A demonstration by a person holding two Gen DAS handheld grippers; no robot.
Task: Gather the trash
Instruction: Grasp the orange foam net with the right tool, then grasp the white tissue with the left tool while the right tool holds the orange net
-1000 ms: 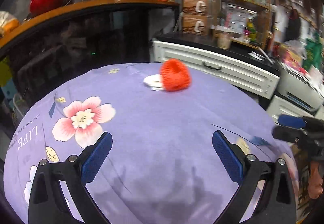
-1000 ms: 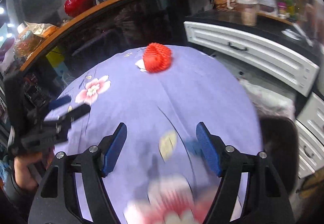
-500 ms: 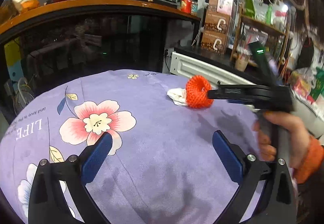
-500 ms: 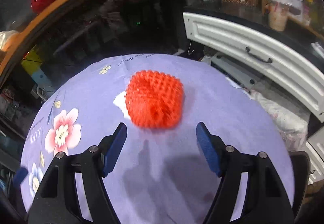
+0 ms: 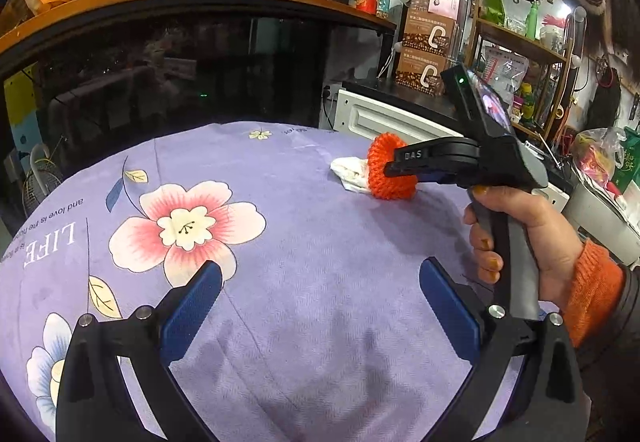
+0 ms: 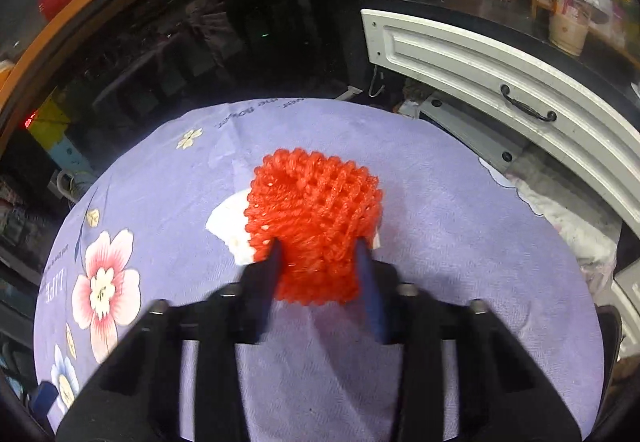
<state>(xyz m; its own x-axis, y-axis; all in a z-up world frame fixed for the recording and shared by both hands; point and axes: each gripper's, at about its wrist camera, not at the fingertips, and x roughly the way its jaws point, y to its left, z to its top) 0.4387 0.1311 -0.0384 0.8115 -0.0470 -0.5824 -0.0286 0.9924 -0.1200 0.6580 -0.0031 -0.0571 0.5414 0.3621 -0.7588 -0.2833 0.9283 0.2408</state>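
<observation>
— While your right gripper (image 6: 318, 256) pinches the orange foam net (image 6: 316, 210), where does it sit?
— On the purple tablecloth (image 6: 460, 242), at the far side, touching a white tissue (image 6: 232, 226). Your left gripper (image 5: 320, 298) hangs wide, holding nothing.

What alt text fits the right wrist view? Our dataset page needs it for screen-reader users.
The right gripper has its two fingers closed against the sides of an orange foam net sleeve, pinching in its near end on a purple floral tablecloth. A crumpled white tissue pokes out from the sleeve's left side. Dark glass cabinets and a white drawer front stand behind.
</observation>
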